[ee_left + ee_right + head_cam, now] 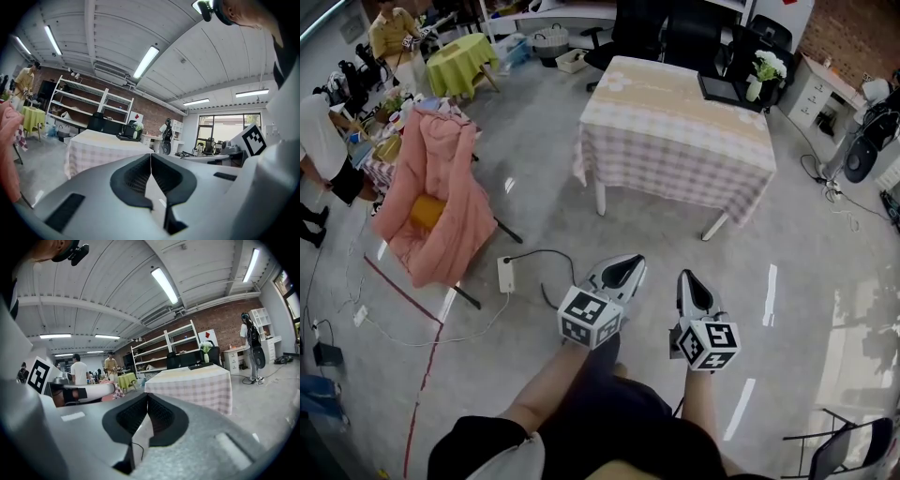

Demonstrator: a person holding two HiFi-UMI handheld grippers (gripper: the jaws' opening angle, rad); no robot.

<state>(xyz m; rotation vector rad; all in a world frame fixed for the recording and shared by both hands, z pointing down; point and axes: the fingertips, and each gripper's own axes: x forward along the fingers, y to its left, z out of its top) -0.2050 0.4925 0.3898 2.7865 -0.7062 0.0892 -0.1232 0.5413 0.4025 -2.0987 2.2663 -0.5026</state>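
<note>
I hold both grippers close to my body, above bare grey floor. My left gripper (pixel 636 260) is shut with nothing between its jaws; its tips meet in the left gripper view (pixel 151 155). Beside it, my right gripper (pixel 688 276) is also shut and empty, tips touching in the right gripper view (pixel 147 394). A table with a pink checked cloth (pixel 680 131) stands a few steps ahead, carrying a laptop (pixel 720 89) and a vase of flowers (pixel 759 77). Both gripper views show that table (pixel 101 143) (pixel 197 380) in the distance.
A chair draped with a pink blanket (pixel 436 192) stands at left, with a white power strip (pixel 505 274) and cables on the floor beside it. A green-covered table (pixel 461 58) and people are at far left. A black chair frame (pixel 848 445) sits at bottom right.
</note>
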